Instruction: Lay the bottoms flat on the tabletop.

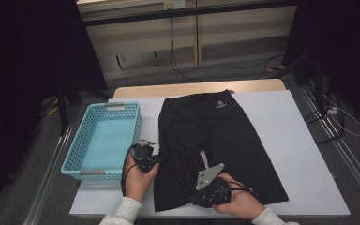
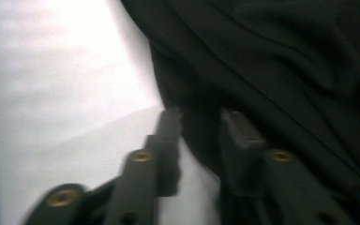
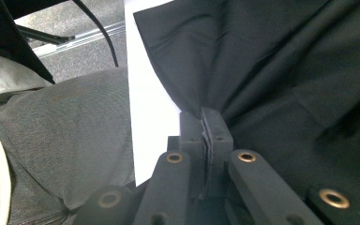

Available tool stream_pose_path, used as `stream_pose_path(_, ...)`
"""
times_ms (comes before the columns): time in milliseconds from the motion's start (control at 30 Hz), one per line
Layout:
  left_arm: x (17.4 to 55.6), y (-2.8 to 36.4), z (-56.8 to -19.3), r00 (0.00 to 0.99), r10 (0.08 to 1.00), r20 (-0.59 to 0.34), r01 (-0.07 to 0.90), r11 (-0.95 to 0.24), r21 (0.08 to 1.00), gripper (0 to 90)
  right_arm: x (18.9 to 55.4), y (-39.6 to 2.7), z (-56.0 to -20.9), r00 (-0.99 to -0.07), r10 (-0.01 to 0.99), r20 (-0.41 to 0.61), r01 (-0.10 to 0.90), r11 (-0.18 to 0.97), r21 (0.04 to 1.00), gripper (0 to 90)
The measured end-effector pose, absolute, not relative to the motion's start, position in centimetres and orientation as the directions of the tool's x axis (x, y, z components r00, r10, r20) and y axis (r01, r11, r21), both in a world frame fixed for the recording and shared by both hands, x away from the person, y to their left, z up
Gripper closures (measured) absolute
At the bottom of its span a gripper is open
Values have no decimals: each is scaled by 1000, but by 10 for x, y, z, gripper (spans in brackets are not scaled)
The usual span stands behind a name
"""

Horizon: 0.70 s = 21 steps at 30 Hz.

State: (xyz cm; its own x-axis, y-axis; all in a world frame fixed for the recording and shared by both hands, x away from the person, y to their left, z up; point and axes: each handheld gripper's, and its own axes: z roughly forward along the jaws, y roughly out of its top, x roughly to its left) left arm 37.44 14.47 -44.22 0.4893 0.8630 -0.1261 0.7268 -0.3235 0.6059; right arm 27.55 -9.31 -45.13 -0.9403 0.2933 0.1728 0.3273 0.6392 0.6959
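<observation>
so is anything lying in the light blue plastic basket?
No. In the high view the light blue plastic basket holds nothing; the black fabric shorts lie on the table beside it.

basket (image 1: 104,140): light blue, plastic, with holes in the walls, empty, on the left part of the tabletop | tabletop (image 1: 304,154): white sheet over a wooden top | cables (image 1: 178,61): black, on the grey floor behind the tabletop | rails (image 1: 351,164): metal, on the floor at the right

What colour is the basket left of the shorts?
Light turquoise blue, a perforated plastic basket; it shows best in the high view.
</observation>
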Motion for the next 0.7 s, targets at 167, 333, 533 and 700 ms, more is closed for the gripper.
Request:
stream_pose_path(167, 375, 142, -442, 491, 850, -192, 751, -302, 587, 890, 275, -92, -451, -940, 294, 171, 327, 637, 698, 891)
stream_pose_path(333, 377, 149, -432, 471, 860, -199, 761, -282, 584, 900, 275, -92, -452, -941, 291, 173, 326, 634, 702, 891)
stream_pose_path(533, 376, 160, -416, 450, 870, -201, 749, -246, 615, 900, 275, -92, -453, -934, 303, 187, 343, 621, 705, 891)
stream_pose_path(700, 376, 163, -416, 438, 872, -217, 757, -228, 613, 900, 274, -92, -452, -936, 299, 187, 340, 621, 706, 891)
